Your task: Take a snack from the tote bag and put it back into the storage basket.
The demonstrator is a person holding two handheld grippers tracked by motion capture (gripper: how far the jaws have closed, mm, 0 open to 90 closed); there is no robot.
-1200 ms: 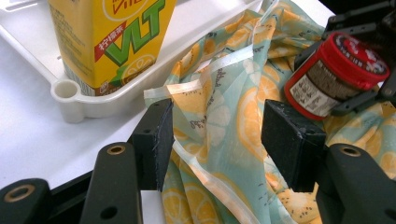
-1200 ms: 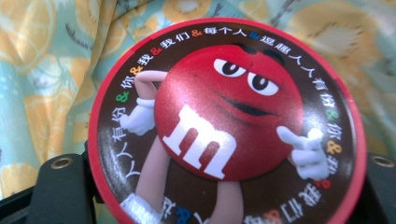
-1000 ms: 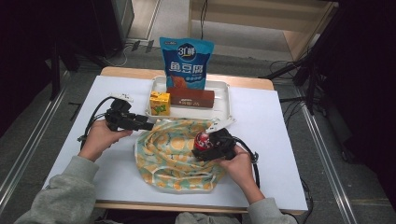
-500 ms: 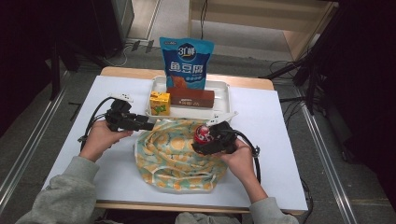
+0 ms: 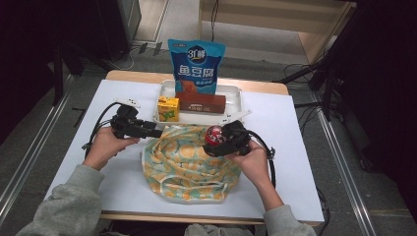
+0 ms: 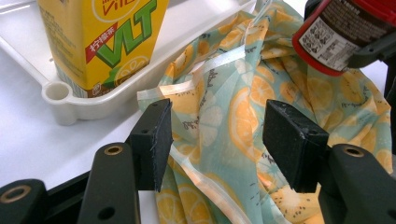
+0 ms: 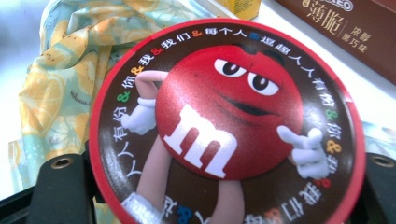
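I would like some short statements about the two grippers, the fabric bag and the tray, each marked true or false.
1. The right gripper holds a red round candy tub. True.
2. The left gripper is shut on the fabric bag. False: its jaws stand open around the bag's edge.
3. The yellow drink carton stands in the white tray. True.
4. The blue snack bag lies flat on the fabric bag. False: it stands upright behind the tray.

White-topped table (image 5: 295, 162) with wooden edge on grey floor (image 5: 373, 191). Metal rails (image 5: 29, 162) run along both sides. Wooden shelf unit (image 5: 275, 19) behind. Cables (image 5: 295, 71) on floor; surroundings dark.
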